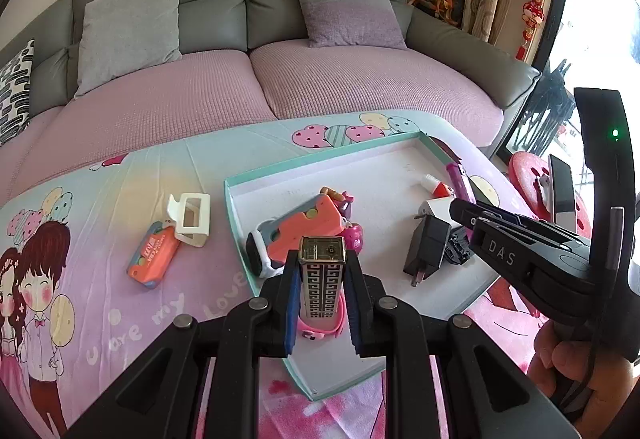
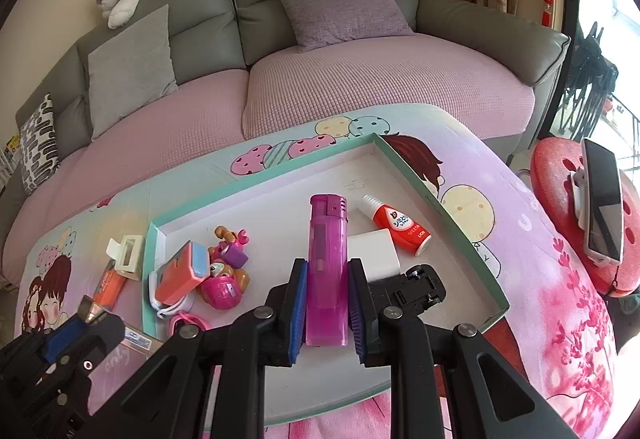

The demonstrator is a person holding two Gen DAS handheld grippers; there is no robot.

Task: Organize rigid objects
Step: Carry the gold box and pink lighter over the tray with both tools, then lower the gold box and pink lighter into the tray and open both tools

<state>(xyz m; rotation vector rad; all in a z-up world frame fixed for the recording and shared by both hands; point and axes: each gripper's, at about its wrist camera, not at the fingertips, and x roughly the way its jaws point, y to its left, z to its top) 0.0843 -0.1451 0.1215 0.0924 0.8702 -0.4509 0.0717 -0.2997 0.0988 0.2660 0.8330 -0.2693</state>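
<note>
In the left wrist view my left gripper (image 1: 322, 273) is shut on a gold-and-black patterned lighter (image 1: 322, 271), held upright above the near edge of the teal-rimmed white tray (image 1: 236, 223). In the right wrist view my right gripper (image 2: 328, 279) is shut on a purple lighter (image 2: 327, 259), above the tray (image 2: 460, 239). The tray holds an orange-and-grey toy (image 1: 304, 235), pink toys (image 2: 224, 279), a black plug (image 1: 428, 247), a white block (image 2: 374, 253) and a red-and-white bottle (image 2: 396, 225). A white clip (image 1: 192, 219) and an orange pack (image 1: 154, 253) lie left of the tray.
The tray sits on a table with a cartoon-print cloth (image 1: 100, 223). Behind it is a grey sofa with pink covers (image 1: 248, 79). A red stool (image 2: 560, 199) carrying a phone (image 2: 604, 199) stands to the right. A hand (image 1: 576, 363) holds the right gripper.
</note>
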